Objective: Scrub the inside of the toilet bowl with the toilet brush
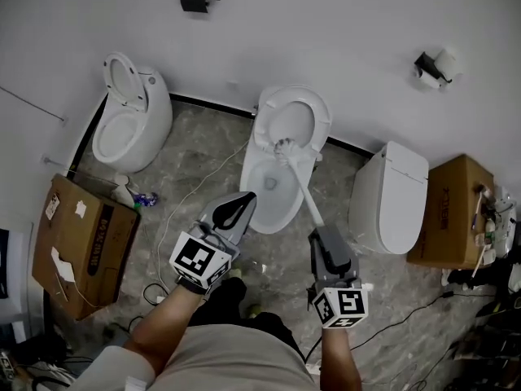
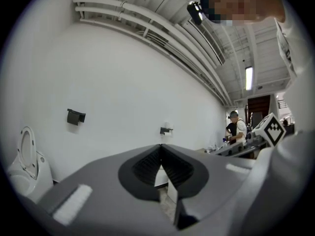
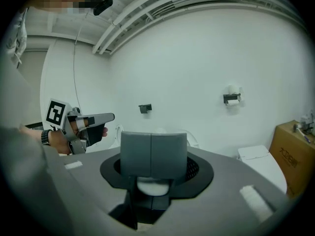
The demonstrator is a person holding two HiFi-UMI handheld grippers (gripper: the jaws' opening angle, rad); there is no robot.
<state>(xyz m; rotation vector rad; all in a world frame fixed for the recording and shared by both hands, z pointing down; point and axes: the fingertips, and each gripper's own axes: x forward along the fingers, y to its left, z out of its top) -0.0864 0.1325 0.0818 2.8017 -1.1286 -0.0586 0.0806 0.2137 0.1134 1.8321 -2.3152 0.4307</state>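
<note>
The toilet bowl stood open, with the head of the toilet brush inside at its rear. The right hand-held gripper was clamped on the brush's white handle. The left hand-held gripper, jaws together and empty, hovered at the bowl's left rim.

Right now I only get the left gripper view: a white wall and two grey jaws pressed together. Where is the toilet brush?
Observer: The right gripper is shut on the toilet brush, on its white handle.
Operator: Is it in a toilet?
Observer: Its head is at the back of the open bowl of the middle toilet.
Operator: Are there other toilets?
Observer: A left toilet with its lid up, a right toilet with its lid down.
</note>
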